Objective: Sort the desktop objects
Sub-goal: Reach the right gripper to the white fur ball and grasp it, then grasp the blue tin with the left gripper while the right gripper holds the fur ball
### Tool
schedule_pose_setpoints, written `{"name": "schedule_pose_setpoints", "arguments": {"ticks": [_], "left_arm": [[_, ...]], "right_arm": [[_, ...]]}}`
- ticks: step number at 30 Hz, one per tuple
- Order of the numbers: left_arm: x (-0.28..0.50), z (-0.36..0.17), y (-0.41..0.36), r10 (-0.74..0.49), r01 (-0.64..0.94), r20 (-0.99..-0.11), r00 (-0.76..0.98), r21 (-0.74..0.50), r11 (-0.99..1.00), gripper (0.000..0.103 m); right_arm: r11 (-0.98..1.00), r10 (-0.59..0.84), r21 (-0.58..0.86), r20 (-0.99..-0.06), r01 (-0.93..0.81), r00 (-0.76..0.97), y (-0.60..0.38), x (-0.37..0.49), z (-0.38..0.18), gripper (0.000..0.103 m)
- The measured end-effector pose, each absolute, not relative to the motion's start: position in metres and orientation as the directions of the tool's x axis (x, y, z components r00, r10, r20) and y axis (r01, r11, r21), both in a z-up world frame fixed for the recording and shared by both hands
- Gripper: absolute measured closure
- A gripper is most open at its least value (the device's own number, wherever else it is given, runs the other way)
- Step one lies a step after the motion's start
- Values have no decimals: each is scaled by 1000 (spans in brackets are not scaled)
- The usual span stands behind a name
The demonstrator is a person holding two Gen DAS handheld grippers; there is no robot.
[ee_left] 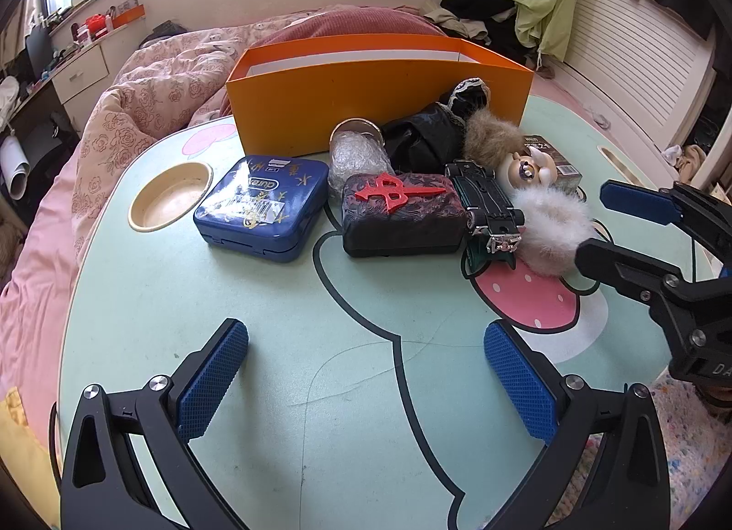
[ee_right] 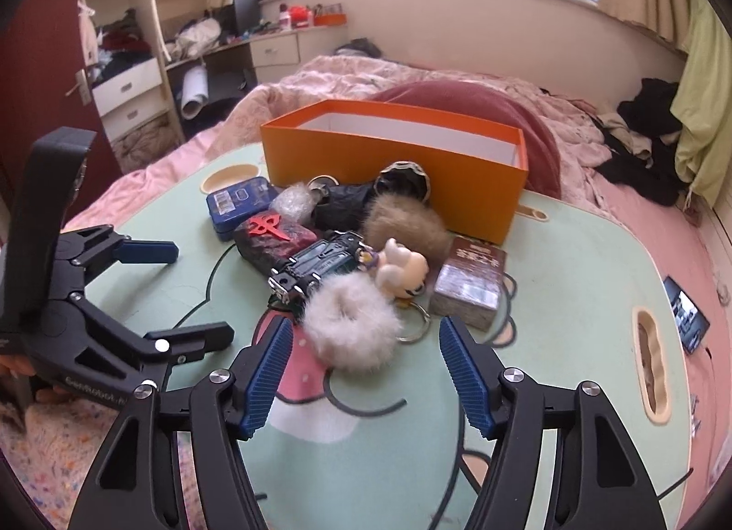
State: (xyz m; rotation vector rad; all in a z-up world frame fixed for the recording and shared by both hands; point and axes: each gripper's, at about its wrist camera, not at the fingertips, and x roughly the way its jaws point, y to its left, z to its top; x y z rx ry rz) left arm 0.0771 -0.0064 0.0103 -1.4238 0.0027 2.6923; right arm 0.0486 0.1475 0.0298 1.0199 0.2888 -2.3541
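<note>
Seen from the left wrist, a shallow cream dish [ee_left: 170, 196] sits sunk into the mint-green tabletop [ee_left: 283, 301] near its left edge. Just right of it lies a blue tin [ee_left: 263, 206], then a dark case with a red emblem [ee_left: 402, 214]. Behind these, along the far edge, stands an open orange box [ee_left: 379, 95], with a bubble-wrapped round object [ee_left: 359, 150] and a crumpled black bag [ee_left: 423, 139] in front of it. Further right, a black toy car [ee_left: 487, 205] leans against the case, beside a white fluffy scrunchie [ee_left: 551, 232], a brown fur pompom [ee_left: 492, 141], a small figurine keychain [ee_left: 526, 171] and a brown packet [ee_right: 471, 281].

The left gripper [ee_left: 366, 374] hovers over bare tabletop at the near edge, its fingers wide apart and holding nothing. The right gripper [ee_right: 366, 374] hangs low near the right side, fingers spread partway with nothing between them; the scrunchie lies just ahead of its tips, untouched.
</note>
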Motion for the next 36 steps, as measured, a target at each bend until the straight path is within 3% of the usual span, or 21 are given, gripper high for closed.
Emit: {"name": "schedule_pose_setpoints", "arguments": {"ticks": [1, 4, 11, 17, 22, 31, 35, 36], "left_arm": [[77, 10, -6, 84, -85, -825, -559, -43, -995, 0], [77, 10, -7, 84, -86, -825, -559, -43, -995, 0], [75, 18, -23, 82, -45, -835, -545, -68, -997, 0], [67, 59, -71, 30, 36, -754, -656, -71, -997, 0], [40, 46, -76, 60, -61, -794, -605, -28, -998, 12], [2, 14, -70, 127, -191, -871, -475, -39, -981, 14], [3, 11, -70, 143, -196, -861, -488, -52, -979, 34], [6, 12, -70, 145, -198, -856, -497, -51, -979, 36]], "right_arm": [[-818, -401, 17, -734, 575, -548, 143, 46, 28, 37], [-800, -385, 7, -773, 599, -505, 132, 37, 17, 68], [-803, -487, 127, -702, 582, -519, 168, 57, 24, 69], [-835, -500, 205, -672, 511, -547, 202, 65, 24, 69], [-840, -506, 227, -656, 493, -560, 207, 62, 30, 69], [-843, -503, 230, -656, 485, -563, 210, 61, 33, 69], [-845, -499, 227, -658, 484, -563, 211, 62, 33, 69], [-845, -501, 230, -658, 483, -563, 211, 62, 32, 69]]}}
